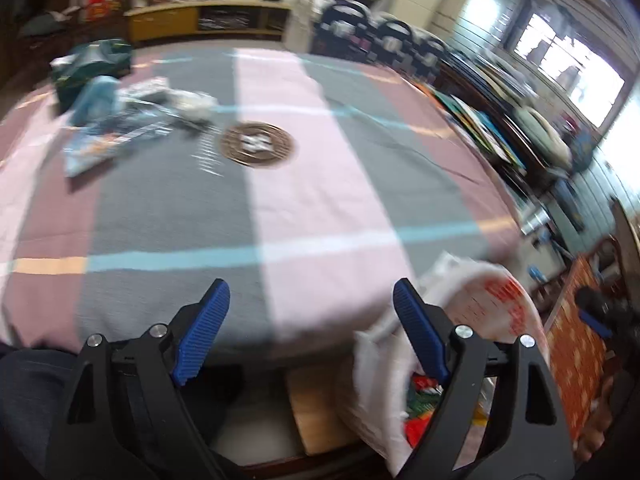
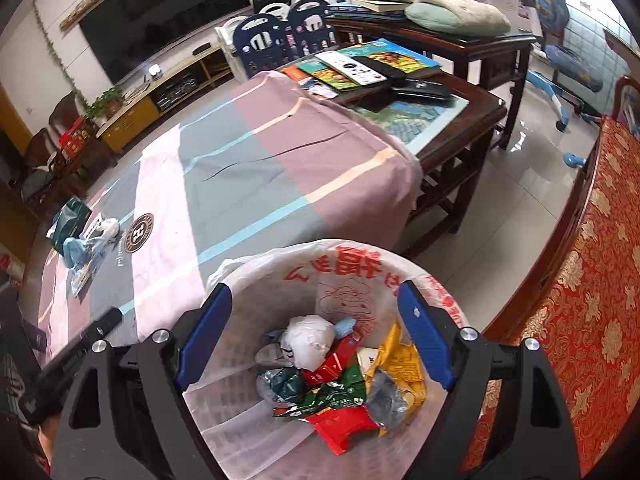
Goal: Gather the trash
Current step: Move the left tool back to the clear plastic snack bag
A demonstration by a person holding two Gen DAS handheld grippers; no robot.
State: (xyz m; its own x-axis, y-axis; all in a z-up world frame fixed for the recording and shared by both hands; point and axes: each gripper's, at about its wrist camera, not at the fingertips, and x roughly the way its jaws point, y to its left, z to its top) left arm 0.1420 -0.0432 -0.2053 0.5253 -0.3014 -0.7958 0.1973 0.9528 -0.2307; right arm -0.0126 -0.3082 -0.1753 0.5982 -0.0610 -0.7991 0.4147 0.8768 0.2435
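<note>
While both jaws stand spread with nothing between them, you are between drops, so use the pause to line up the next pick. Your right hand-held gripper (image 2: 316,332) hangs released directly above the lined waste bin (image 2: 404,276), whose white bag with red print is folded over the rim; below and between its blue pads lie crumpled wrappers (image 2: 340,384) in red, green, yellow and white, so that load looks delivered. Your left hand-held gripper (image 1: 310,334) is likewise released and empty, pointing down across the striped cloth on the desk (image 1: 320,184), with the bin's bag just to the right of its right finger. No earlier view is given, so judge only from this one, which is smeared. What remains to collect sits well ahead and to the left of the left hand-held gripper: a loose heap of remaining trash (image 1: 116,132), pale blue and white plastic film and crumpled packaging beside a dark green box (image 1: 90,68). It looks light, thin and slippery, likely to slide or tear. Reach forward-left, bring the pads low over a bunched fold and not over a flat sheet, close fully, and lift slowly so trailing film clears the cloth before you swing back to the bin.
</note>
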